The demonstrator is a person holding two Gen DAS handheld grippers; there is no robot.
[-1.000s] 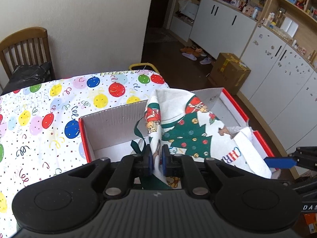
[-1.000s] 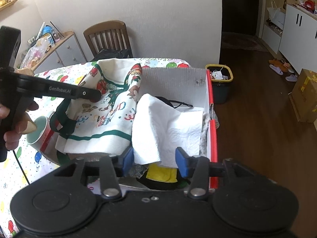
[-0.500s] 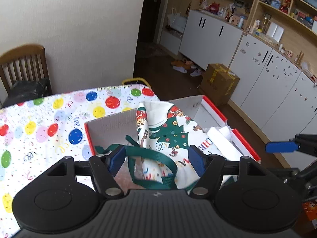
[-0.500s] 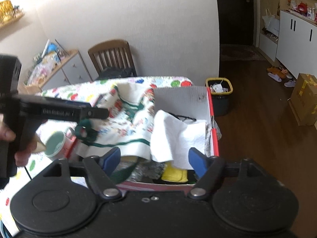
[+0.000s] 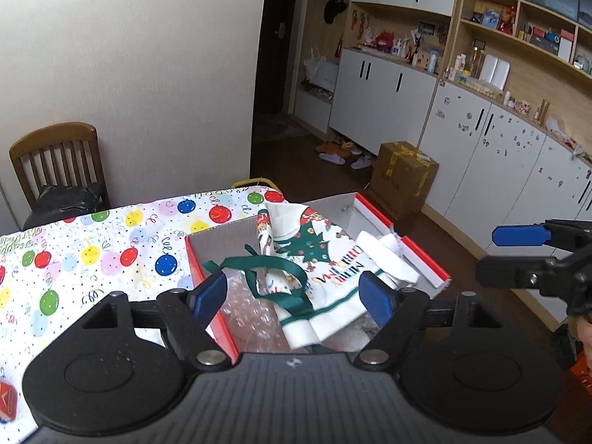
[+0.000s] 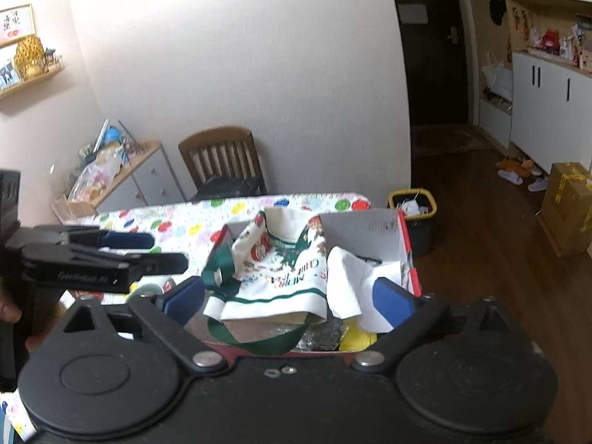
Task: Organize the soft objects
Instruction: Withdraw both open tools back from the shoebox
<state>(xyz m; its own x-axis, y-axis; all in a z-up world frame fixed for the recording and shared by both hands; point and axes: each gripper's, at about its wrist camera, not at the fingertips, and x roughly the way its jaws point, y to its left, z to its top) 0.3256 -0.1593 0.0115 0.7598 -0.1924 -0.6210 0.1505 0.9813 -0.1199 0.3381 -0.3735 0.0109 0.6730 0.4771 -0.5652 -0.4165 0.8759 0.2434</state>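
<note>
Now both tongs are released: the left tongs (image 5: 292, 298) and right tongs (image 6: 288, 303) stand wide open and empty. The Christmas cloth (image 5: 318, 259) and white cloth (image 6: 355, 281), gripped a second ago, lie in the red box (image 5: 425, 259) on the counter (image 5: 92, 251).

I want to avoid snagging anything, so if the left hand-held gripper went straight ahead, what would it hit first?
Probably the green ribbon of the Christmas cloth in the red box, lying between the open fingers of the left hand-held gripper; depth is uncertain.
</note>
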